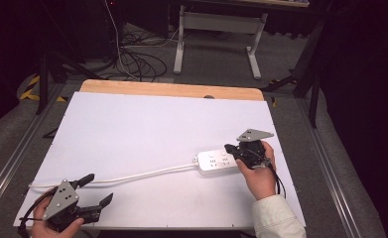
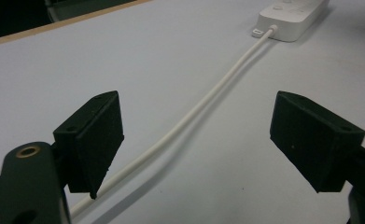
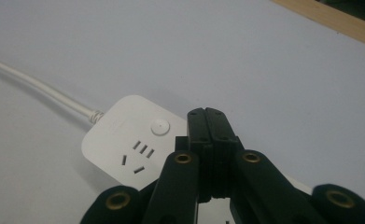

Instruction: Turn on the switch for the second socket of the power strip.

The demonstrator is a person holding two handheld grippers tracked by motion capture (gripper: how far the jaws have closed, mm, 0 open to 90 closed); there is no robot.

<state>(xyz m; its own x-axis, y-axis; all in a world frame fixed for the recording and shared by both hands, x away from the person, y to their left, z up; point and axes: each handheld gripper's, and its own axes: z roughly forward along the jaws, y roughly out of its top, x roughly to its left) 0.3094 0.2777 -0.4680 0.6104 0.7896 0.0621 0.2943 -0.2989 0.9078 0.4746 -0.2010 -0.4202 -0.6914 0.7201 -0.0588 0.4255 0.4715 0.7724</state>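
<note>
The right gripper (image 3: 211, 122) has its fingers pressed together on nothing, poised above the white power strip (image 1: 216, 162) at the table's (image 1: 132, 129) right side. The left gripper (image 1: 96, 189) waits near the front left corner, fingers wide, its cord (image 2: 203, 102) running between them ungrasped. Judging by this, nothing is yet picked up; any handling remains.

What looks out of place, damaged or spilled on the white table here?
Nothing stands out. The white power strip lies flat on the table, its cord intact, trailing toward the open left gripper. The right gripper is shut above the strip.
</note>
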